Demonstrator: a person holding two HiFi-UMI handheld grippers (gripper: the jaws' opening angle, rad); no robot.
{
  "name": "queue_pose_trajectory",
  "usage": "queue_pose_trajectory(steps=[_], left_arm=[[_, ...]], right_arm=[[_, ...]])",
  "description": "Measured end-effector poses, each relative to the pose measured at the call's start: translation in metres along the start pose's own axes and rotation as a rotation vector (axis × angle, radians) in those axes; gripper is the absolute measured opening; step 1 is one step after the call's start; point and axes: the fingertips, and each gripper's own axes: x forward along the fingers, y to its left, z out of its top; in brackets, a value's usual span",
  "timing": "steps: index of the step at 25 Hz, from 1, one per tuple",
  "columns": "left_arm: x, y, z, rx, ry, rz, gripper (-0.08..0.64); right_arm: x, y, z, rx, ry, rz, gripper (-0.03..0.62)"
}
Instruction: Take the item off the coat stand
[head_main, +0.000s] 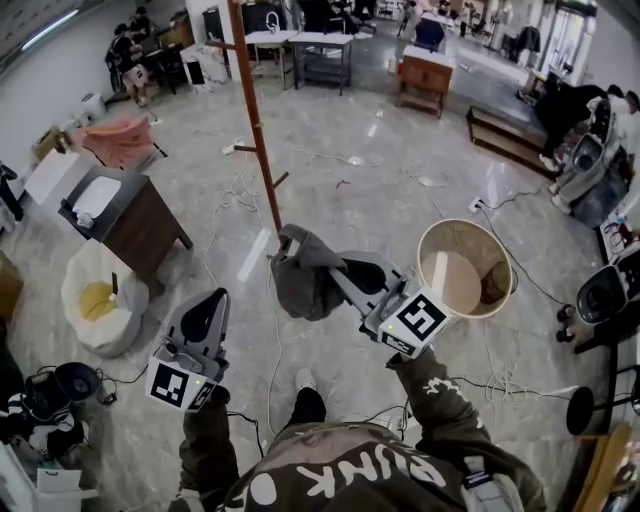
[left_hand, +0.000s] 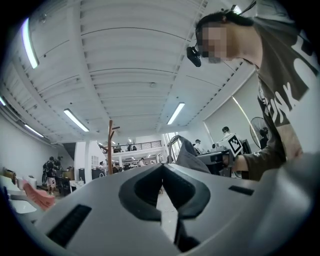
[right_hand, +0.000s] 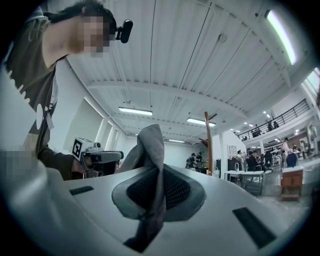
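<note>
Coat stand behind garment, seemingly apart; basket to right.

Bright even light from ceiling strip lamps, strong fisheye warp, dark corners.

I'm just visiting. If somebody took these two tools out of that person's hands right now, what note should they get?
Right hand-held gripper: shut on the crumpled grey fabric garment.
Left hand-held gripper: shut, empty, to the garment's left.
Tall brown wooden coat stand: ahead, apart from the garment, pegs in view bare.
Done: the garment is off the stand.
Left: probably only to put it down; the pictures do not show where.
</note>
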Motion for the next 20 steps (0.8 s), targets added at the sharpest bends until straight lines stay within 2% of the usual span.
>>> queue_pose_trajectory(steps=[4, 8, 12, 20], left_arm=[[-0.034, -0.046, 0.009, -0.010, 0.031, 0.020, 0.003], [-0.055, -0.070, 0.018, -0.005, 0.032, 0.037, 0.003], [-0.076, -0.079, 0.029, 0.000, 0.022, 0.029, 0.003], [-0.070, -0.080, 0.041, -0.010, 0.003, 0.007, 0.003]], right_arm=[[-0.037, 0.037, -0.006, 0.030, 0.012, 0.017, 0.023], [-0.059, 0.063, -0.007, 0.032, 0.013, 0.017, 0.023], [-0.066, 0.091, -0.006, 0.041, 0.014, 0.013, 0.023], [-0.073, 0.104, -0.002, 0.040, 0.022, 0.017, 0.023]])
